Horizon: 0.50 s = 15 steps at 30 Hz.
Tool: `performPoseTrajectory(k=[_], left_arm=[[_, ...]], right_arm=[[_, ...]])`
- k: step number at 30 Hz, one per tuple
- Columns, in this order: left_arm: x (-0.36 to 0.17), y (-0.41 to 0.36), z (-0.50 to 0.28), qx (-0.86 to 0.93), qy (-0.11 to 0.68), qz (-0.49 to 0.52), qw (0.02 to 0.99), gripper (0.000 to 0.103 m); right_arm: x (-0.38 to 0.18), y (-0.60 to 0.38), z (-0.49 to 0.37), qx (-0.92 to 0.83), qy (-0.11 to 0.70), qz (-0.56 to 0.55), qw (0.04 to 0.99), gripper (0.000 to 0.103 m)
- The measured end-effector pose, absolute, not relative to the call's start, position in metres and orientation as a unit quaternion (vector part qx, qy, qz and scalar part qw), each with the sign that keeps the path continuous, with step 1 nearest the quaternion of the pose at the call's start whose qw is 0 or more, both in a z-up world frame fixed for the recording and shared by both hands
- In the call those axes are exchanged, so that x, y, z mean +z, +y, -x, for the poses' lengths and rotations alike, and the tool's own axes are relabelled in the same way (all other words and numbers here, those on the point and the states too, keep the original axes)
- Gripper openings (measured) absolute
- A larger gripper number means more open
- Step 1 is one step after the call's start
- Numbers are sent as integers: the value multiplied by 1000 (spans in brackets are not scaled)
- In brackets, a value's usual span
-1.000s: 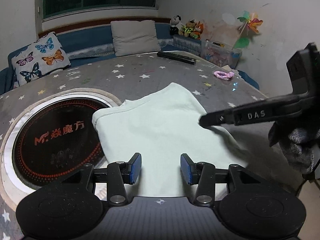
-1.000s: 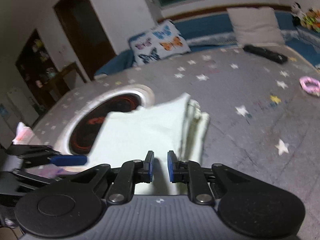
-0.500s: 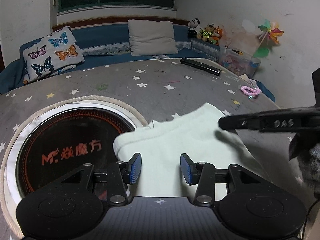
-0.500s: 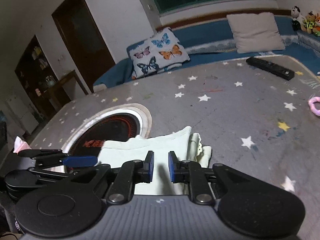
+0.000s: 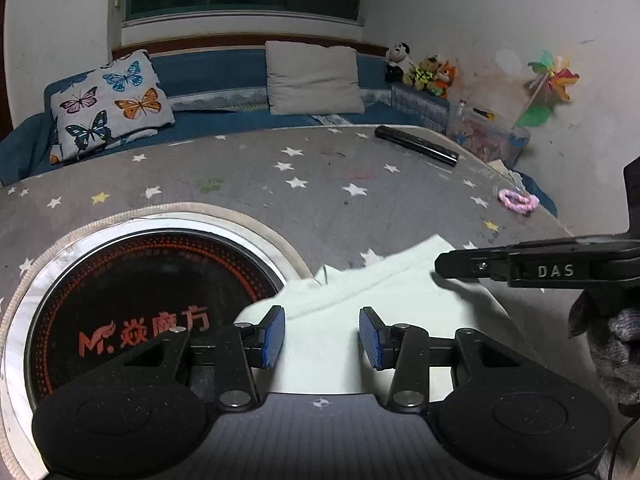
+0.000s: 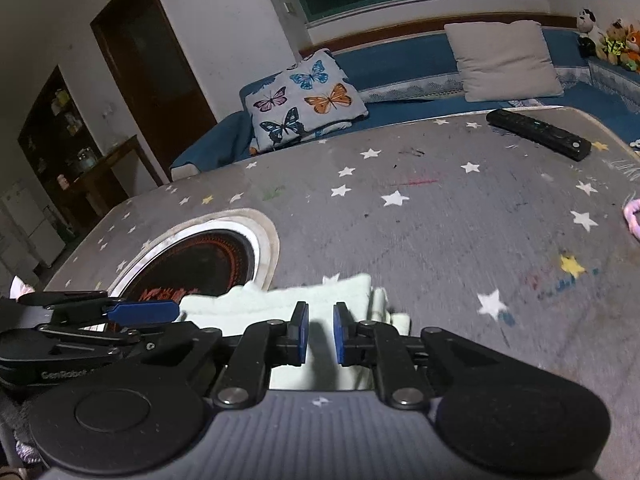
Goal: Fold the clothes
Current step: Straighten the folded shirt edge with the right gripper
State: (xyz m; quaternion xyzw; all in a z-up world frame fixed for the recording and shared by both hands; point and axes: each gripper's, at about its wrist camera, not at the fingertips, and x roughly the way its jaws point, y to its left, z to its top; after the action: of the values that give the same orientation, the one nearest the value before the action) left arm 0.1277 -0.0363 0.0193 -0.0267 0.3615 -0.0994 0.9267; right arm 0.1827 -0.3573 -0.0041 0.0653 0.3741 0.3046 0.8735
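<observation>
Left wrist view: left gripper [image 5: 322,336] is hovering with jaws released and blue pads standing well apart, nothing pinched. Pale green folded garment [image 5: 360,296] is lying flat on the grey star-print table cover [image 5: 320,184], showing in the gap between these jaws and spreading ahead of them and off to the right jaw's side. Round black inset disc [image 5: 140,280] with red lettering is sitting ahead of the left jaw, and the garment's edge is overlapping its rim. Right gripper [image 6: 320,334] is coming in from beyond the right jaw, its fingertip hanging over the garment's far right part and casting a shadow on it; contact can't be told. Black remote [image 5: 416,146] and pink hair tie [image 5: 518,202] are lying far ahead, right of the jaws, well apart from the garment. Butterfly pillow [image 5: 108,104] is resting far ahead to the left.

Right wrist view: right jaws are nearly clenched with only a slit left, having just been closing a little; garment is showing through the slit and just ahead of both pads, but no cloth looks pinched. Left gripper is sitting off the left jaw's side, by the garment's near-left edge
</observation>
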Motion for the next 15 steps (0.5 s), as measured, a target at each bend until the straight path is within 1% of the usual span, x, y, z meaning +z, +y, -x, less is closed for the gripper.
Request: performPoseTrajectory(k=[3, 7, 12, 15], left_arm=[[13, -31, -135, -87, 370, 28, 924, 44], [3, -20, -143, -66, 386, 39, 919, 44], [9, -16, -136, -66, 375, 45, 924, 44], [6, -17, -137, -59, 381, 38, 922, 44]], right_arm=[[-14, -355, -192, 296, 388, -66, 871, 11], [-13, -357, -190, 296, 387, -63, 871, 11], [-3, -355, -181, 305, 372, -52, 875, 12], [-7, -351, -175, 308, 381, -32, 871, 12]])
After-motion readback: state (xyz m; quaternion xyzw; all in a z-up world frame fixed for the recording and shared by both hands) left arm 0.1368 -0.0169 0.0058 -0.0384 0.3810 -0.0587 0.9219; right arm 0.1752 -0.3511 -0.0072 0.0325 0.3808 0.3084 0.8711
